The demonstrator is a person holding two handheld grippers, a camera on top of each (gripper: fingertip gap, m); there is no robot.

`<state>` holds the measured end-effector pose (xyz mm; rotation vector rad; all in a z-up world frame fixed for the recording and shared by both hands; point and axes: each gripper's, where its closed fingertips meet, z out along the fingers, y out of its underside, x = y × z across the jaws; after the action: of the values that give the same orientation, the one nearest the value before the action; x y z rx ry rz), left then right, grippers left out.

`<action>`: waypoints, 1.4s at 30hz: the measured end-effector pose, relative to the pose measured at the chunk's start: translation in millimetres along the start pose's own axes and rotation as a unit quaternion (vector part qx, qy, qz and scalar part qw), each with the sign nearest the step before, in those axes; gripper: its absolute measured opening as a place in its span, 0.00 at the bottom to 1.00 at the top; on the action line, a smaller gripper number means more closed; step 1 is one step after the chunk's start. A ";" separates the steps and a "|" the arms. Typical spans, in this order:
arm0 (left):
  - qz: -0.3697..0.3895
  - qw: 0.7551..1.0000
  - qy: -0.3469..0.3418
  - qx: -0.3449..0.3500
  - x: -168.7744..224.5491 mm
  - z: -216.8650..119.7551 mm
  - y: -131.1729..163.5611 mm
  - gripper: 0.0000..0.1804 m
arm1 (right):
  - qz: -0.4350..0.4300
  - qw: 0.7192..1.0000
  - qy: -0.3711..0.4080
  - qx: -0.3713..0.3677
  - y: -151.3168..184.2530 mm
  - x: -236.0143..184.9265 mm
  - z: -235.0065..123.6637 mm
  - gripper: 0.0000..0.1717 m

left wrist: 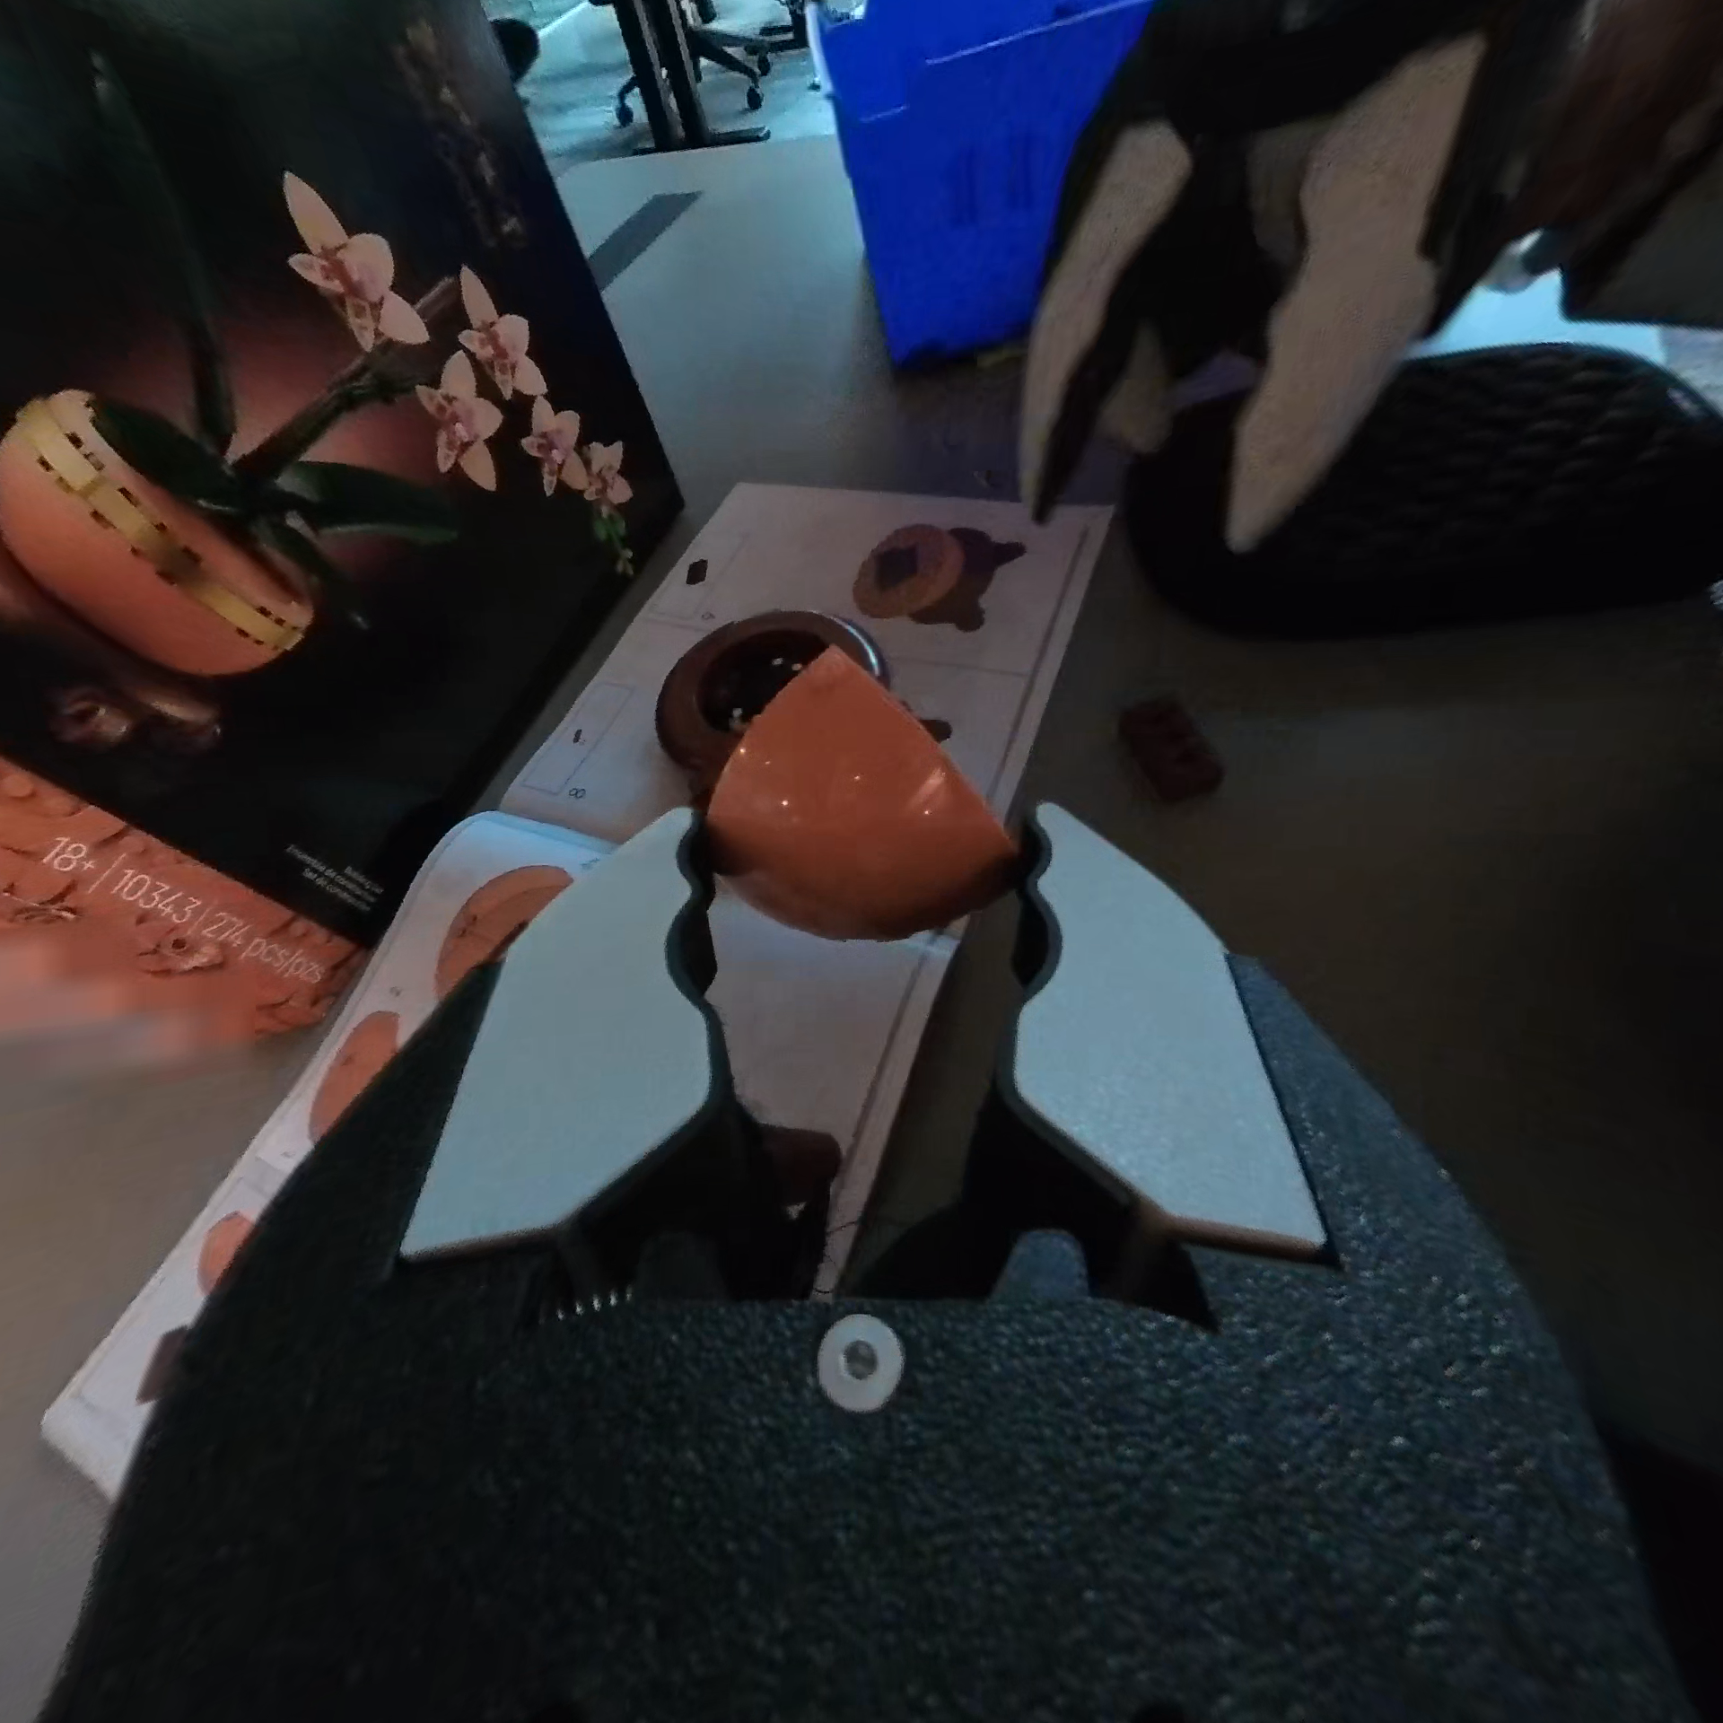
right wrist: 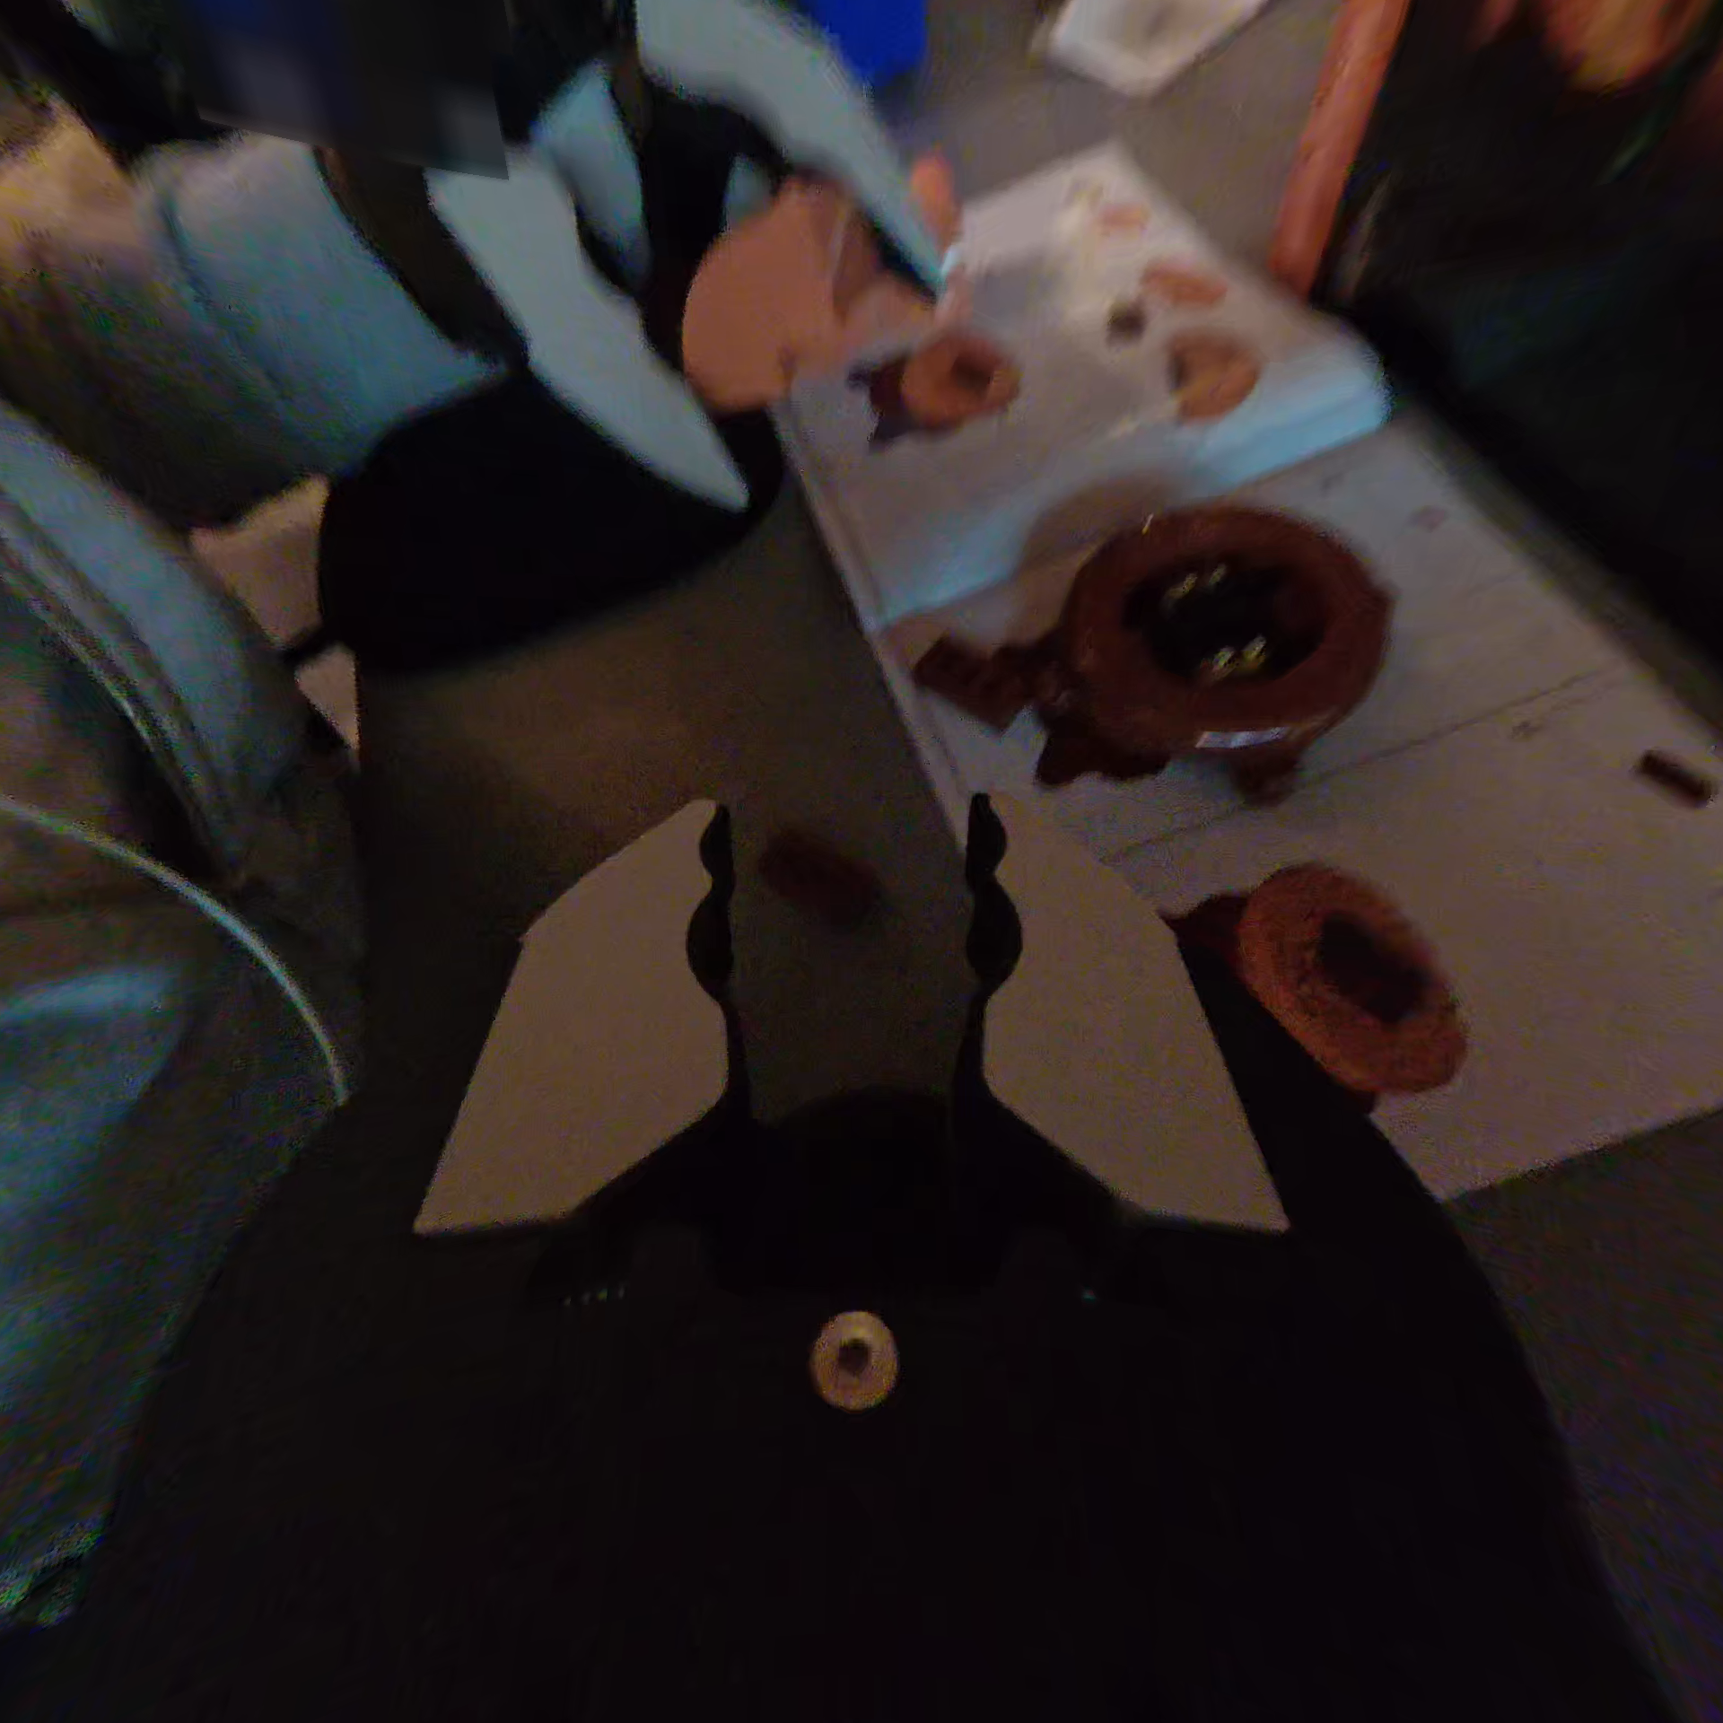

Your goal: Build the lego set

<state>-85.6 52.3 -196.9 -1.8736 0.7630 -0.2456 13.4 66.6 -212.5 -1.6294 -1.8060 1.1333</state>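
Left fingers (left wrist: pixel 862 839): clamped on orange curved shell piece (left wrist: pixel 848 820), pads pressing both sides, shell tilted, likely for turning its open side toward the base.
Right fingers (right wrist: pixel 844 839): apart, empty; small brown brick (right wrist: pixel 820 881) lies on the surface between them, untouched.
Brown ring base (left wrist: pixel 746 695): on instruction booklet (left wrist: pixel 1016 643), just beyond the shell.
Box (left wrist: pixel 280 466): upright beside the booklet.

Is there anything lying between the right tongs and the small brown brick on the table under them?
Nothing visible. The right tongs stand open above the grey table, and the small brown brick shows in the gap between the fingers with neither touching it. The view is blurred, so finer detail is unclear.
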 end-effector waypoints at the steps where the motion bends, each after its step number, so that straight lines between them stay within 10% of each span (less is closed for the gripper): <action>1: -0.005 1.000 0.001 0.002 2.3 0.3 -0.3 0.35 | -0.003 1.000 0.004 -0.025 12.2 -3.8 3.3 0.27; 13: -0.047 0.999 0.011 0.014 19.0 -1.3 1.5 0.35 | -0.206 0.963 -0.089 -0.149 44.4 -5.8 39.1 0.18; 28: -0.040 0.998 0.027 0.034 24.2 0.7 -4.4 0.35 | -0.255 0.942 -0.142 -0.166 34.8 -4.5 44.8 0.10; 34: 0.053 0.997 -0.013 0.058 21.6 -1.7 -15.0 0.35 | -0.189 0.955 -0.172 -0.150 -23.9 -28.1 28.8 0.09; 42: -0.059 0.952 0.185 0.234 44.0 -35.5 -60.5 0.34 | -0.228 0.911 -0.280 -0.200 -82.4 -57.7 9.6 0.09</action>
<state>-45.4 13.8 -135.6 -1.4330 0.7614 -0.8021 -31.2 11.6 -140.4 -1.0055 -2.7583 1.1246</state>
